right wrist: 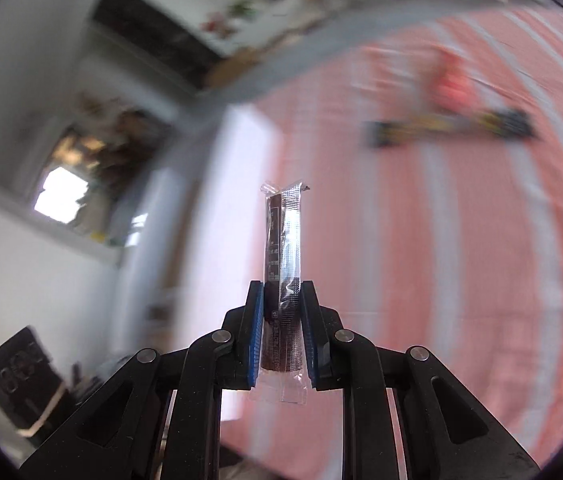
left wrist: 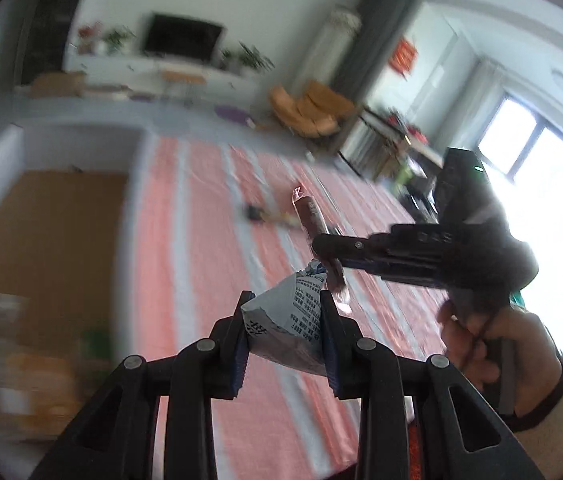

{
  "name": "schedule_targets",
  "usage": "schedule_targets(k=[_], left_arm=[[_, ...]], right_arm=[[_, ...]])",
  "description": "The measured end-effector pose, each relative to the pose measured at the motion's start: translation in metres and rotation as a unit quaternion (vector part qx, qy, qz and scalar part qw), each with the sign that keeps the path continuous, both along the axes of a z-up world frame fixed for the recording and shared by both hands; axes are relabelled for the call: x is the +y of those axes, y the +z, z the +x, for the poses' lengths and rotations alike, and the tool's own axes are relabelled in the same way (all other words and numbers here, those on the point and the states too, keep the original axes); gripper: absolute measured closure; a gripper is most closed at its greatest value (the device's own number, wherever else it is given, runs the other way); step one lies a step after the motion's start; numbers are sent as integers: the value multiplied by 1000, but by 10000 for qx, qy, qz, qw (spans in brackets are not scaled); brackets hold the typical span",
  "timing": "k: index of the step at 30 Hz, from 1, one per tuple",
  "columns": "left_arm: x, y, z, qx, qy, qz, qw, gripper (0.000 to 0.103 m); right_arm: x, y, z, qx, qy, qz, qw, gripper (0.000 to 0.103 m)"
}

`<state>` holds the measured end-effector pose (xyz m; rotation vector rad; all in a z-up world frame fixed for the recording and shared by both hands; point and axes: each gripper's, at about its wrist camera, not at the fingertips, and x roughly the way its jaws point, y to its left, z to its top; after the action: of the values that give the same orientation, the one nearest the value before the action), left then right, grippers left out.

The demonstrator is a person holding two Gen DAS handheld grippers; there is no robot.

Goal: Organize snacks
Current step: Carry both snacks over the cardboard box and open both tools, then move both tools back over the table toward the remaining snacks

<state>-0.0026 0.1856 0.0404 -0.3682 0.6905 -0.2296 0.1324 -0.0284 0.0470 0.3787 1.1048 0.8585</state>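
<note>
Left wrist view: your left gripper (left wrist: 285,312) is clamped on a grey printed pouch (left wrist: 285,320), which sits between the pads and pokes out past the tips, above the pink striped cloth (left wrist: 201,240). To the right, your right hand (left wrist: 481,344) holds the right gripper (right wrist: 281,300), closed on a dark stick snack (right wrist: 281,264) standing straight out beyond its tips. A dark bar (right wrist: 449,132) lies far right on the cloth, blurred.
</note>
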Motion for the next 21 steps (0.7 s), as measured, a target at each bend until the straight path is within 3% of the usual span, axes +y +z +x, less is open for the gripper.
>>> schedule_targets(k=[4,7,8,9,10,11,13,15,17,21], left_arm=[[66,17,-22,-137,1033,468,9935,72],[111,6,-18,182,1698,872,9814,72],[124,-1,-16,359,1911,1002,9758,68],[134,-9,-13,534,2097,1111,9700,59],[141,-15,-12,669,2241,1179,9651,53],[147,-22,-11,813,2394,1229,9597,43],[150,-27,-15,873,2538,1194,9559,35],[142,-28,-16,735,2493,1087,9595,21],[125,-24,-15,553,2333,1021,9654,20],[66,-10,0,270,1512,814,9848,18]], right_arm=[[92,29,-17,-419,718,155,9964,84],[138,33,-35,-794,864,19,9931,80],[145,32,-37,-897,835,-28,9925,75],[151,31,-36,-980,765,-69,9922,57],[145,32,-42,-992,689,-52,9927,49],[137,33,-47,-990,586,-3,9934,46],[112,28,-50,-1059,366,32,9937,43],[91,9,-45,-1306,52,-366,9908,35],[55,-12,-47,-1584,-310,-983,9820,34],[-38,-89,-44,-1577,-1361,-2485,9460,34]])
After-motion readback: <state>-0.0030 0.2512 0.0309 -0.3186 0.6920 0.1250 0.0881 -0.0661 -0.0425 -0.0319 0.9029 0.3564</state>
